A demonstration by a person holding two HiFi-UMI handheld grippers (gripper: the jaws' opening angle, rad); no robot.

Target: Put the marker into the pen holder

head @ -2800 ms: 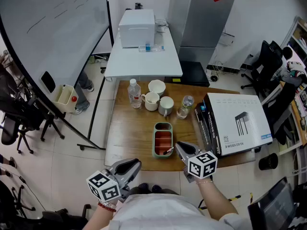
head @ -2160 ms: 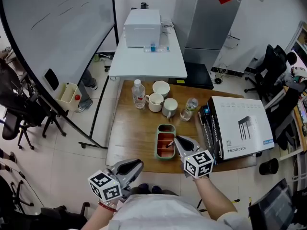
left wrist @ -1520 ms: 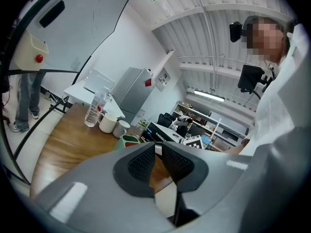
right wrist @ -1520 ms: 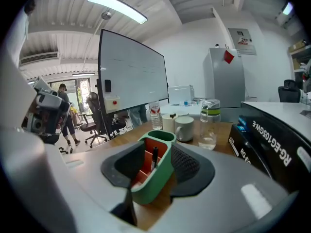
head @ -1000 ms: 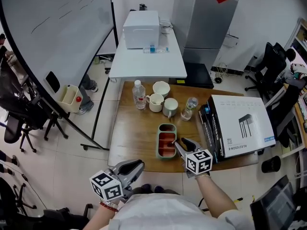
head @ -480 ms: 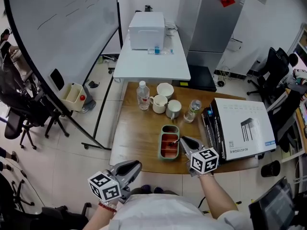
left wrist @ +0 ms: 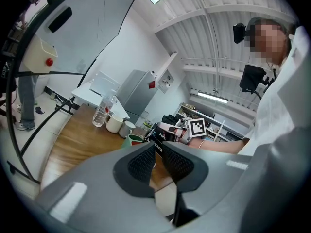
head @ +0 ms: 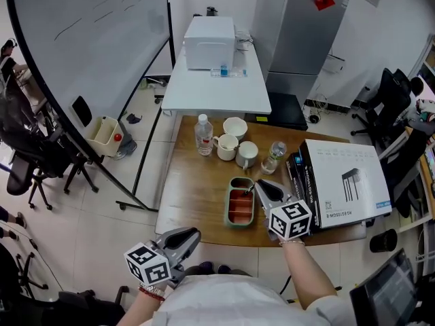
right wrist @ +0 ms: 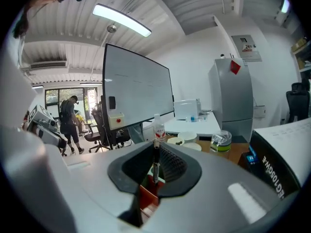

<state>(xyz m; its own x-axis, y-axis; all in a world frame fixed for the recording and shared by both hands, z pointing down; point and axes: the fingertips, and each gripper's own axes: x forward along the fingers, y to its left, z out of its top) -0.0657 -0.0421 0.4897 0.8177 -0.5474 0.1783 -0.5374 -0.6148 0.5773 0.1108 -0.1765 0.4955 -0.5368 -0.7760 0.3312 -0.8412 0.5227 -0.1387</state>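
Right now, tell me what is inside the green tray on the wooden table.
The green rectangular tray shows red compartments with no loose item visible. The right claw, shut on the thin dark marker, covers its far right corner.

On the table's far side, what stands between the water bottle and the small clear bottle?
Three white cups, bunched close together; the head view shows them.

A pale tiled floor [head: 88, 229] surrounds a wooden bench [head: 194, 182], with a white bench [head: 217, 90] just beyond its far end. A large whiteboard [head: 81, 39] stands at the left and a tall grey cabinet [head: 299, 26] behind. Black office chairs [head: 27, 161] sit at both sides. A strip light [right wrist: 121, 20] glows on the ribbed ceiling.
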